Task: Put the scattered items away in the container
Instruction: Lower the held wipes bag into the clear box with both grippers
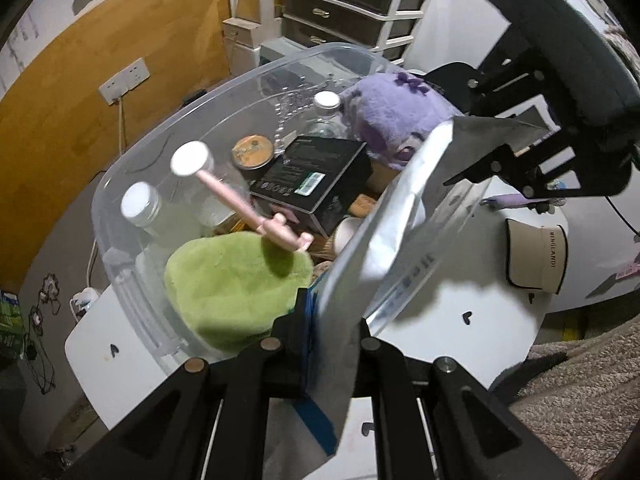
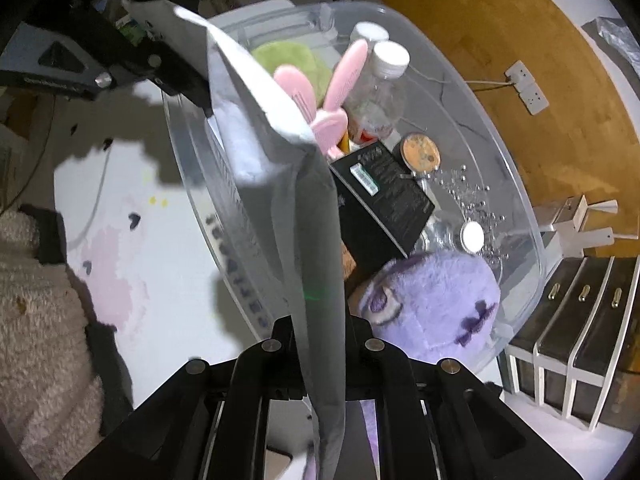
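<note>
A flat silver foil pouch (image 1: 384,216) hangs stretched between both grippers above the near wall of a clear plastic bin (image 1: 240,76). My left gripper (image 1: 328,332) is shut on one end of it. The right gripper (image 1: 506,152) is shut on the other end. In the right wrist view the pouch (image 2: 280,152) runs from my right gripper (image 2: 320,328) up to the left gripper (image 2: 192,92). Inside the bin lie a green plush (image 1: 224,280), a pink comb (image 1: 248,208), a black box (image 1: 316,172), a purple plush (image 2: 432,300), capped bottles (image 1: 140,204) and an orange-lidded tin (image 2: 420,152).
The bin (image 2: 520,184) stands on a white table (image 1: 460,308). A beige cap (image 1: 536,256) lies on the table beside the bin. A drawer unit (image 1: 348,4) stands behind the bin. A wall socket (image 1: 124,80) is on the wooden panel. A fuzzy blanket (image 1: 580,380) borders the table.
</note>
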Demonstrator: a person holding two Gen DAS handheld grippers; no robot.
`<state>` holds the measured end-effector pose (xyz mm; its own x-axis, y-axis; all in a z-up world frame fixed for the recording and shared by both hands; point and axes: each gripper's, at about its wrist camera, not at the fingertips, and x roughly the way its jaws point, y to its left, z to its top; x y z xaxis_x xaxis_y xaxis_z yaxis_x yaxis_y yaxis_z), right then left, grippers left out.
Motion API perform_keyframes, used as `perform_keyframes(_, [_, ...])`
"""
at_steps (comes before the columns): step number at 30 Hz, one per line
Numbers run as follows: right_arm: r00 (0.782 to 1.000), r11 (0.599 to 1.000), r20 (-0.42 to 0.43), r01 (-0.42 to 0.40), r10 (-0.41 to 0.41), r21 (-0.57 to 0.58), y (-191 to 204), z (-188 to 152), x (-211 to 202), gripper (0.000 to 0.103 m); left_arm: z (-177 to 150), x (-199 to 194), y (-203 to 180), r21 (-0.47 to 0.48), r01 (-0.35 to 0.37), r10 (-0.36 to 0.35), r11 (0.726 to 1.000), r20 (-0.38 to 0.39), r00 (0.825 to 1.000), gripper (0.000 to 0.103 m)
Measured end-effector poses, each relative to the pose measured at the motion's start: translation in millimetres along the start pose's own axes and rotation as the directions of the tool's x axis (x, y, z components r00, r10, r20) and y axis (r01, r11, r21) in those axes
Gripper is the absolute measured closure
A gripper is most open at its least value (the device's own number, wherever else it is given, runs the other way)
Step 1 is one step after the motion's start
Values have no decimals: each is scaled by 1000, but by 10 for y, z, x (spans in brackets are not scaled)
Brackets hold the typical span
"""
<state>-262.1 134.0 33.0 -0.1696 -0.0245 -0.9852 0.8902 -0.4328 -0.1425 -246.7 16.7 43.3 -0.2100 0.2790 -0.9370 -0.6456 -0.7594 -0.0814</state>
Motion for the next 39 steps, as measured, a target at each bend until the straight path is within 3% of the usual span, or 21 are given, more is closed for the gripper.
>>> perform_keyframes(4, [1000,1000,-30,-4,4,10,-67,-59,54,93,70,34,-58,12,10,-10,1000,8,1000,94])
perform_keyframes(16, [998,996,12,-55,54,76,38,-62,252,93,-11,191,119,-29,48,-48,998,-12,999,94])
perform_keyframes(31, [996,986,10,-94,94,135,-14,-36,478,93,-4,435,170,-26,32,-33,999,-37,999,94])
perform_keyframes(37, [999,997,29,-26,24,76,113,-73,364,92,-75,331,138,-14,51,-51,999,-4,999,93])
perform_keyframes(38, [999,998,41,-9,7,64,144,-95,321,90,-100,305,120,-9,56,-56,998,4,998,90])
perform_keyframes(39, [998,999,54,9,-12,53,176,-117,276,74,-126,279,102,-4,60,-60,998,12,998,82])
